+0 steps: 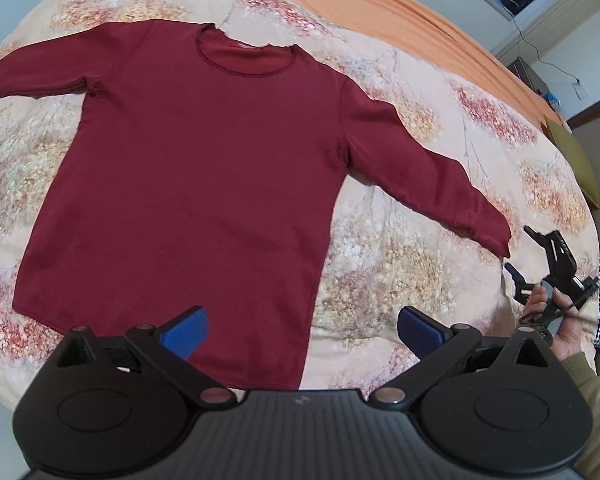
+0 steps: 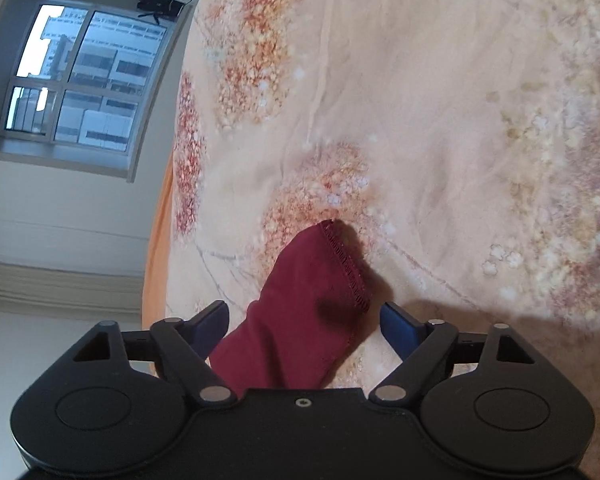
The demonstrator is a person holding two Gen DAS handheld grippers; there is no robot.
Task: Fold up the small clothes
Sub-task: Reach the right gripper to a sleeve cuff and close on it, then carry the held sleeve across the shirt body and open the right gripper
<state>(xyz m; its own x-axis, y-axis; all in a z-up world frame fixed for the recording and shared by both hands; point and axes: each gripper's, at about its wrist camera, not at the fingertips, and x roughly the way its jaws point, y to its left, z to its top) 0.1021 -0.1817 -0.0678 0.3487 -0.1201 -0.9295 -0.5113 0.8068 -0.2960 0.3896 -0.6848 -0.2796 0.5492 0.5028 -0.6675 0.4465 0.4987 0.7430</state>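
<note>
Two grippers: both wide open, nothing held.
Shirt: dark red, long-sleeved, flat on flowered bedspread, collar at 12 o'clock, hem at 6.
Left gripper: over hem corner at 6 o'clock, pads clear of cloth.
Right gripper: straddling sleeve cuff, blue fingers either side, not pinching.
Sleeve axis: from shoulder out toward 4 o'clock in left view; cuff end at 12 o'clock of right fingers.
Nearer hand: right, for cuff.
Likely next: pinch cuff, carry across body.
</note>
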